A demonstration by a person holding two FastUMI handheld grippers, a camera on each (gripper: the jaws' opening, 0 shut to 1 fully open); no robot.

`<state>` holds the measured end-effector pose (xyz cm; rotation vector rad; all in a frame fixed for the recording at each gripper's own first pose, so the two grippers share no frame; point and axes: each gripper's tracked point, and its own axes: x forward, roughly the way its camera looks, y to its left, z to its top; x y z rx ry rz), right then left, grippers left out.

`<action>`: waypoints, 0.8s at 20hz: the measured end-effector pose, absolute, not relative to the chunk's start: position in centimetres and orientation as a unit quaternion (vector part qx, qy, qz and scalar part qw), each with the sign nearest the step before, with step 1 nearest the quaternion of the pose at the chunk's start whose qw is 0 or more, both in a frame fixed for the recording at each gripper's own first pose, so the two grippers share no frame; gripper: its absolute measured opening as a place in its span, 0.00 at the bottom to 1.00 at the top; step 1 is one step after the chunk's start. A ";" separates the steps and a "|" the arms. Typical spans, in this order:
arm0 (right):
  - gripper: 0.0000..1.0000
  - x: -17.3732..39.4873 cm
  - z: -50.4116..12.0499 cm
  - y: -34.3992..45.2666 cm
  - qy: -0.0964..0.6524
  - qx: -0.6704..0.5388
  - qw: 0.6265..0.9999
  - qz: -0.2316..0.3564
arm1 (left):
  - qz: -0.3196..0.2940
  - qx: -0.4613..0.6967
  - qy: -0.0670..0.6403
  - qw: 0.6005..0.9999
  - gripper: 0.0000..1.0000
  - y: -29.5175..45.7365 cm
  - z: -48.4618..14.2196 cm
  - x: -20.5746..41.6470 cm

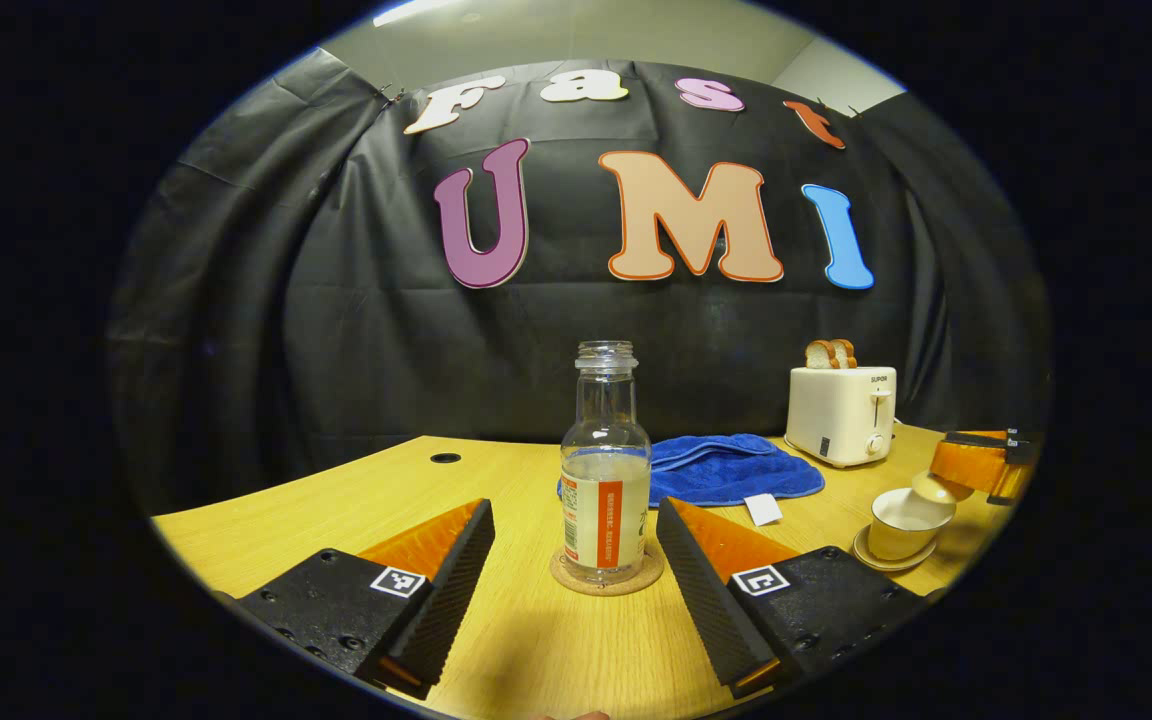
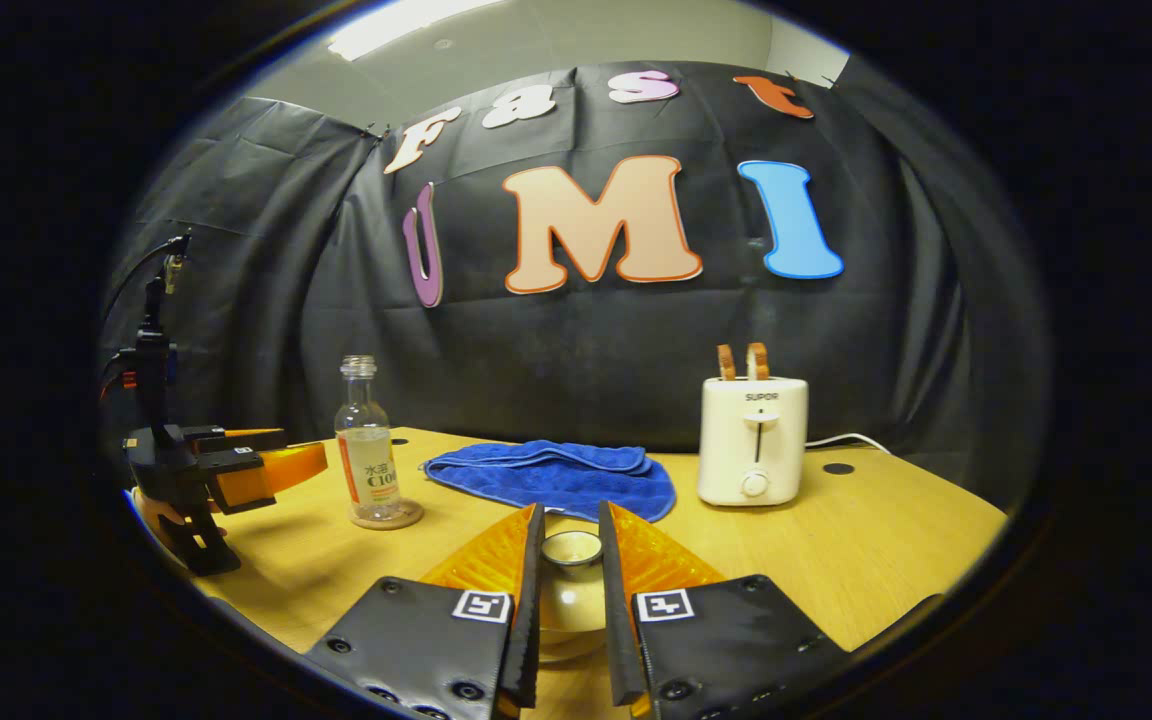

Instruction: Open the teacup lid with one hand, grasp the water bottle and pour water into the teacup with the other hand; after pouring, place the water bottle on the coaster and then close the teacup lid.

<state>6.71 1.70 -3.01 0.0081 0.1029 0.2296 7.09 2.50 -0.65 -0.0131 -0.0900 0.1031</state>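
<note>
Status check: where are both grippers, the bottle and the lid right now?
Left gripper open, jaws either side of water bottle on coaster. Right gripper shut on teacup lid, tilted over teacup. Nothing blocking.

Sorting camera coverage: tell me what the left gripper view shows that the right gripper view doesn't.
Left gripper view: the teacup on its saucer, with the lid tilted above it in the right gripper. Right gripper view: the left gripper, open, beside the bottle, and the toaster's cord. Both: the water bottle on its coaster, the blue cloth and the toaster.
</note>
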 end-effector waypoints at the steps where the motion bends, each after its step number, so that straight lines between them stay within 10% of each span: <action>1: 0.31 7.1 -3.4 2.0 0.060 0.003 0.991 0.117 | 0.049 -0.006 -0.044 0.998 0.95 2.4 -0.7 7.1; 16: 0.41 6.9 -5.6 3.8 0.131 -0.002 0.979 0.159 | 0.046 -0.006 -0.046 0.998 0.95 2.2 -0.8 7.2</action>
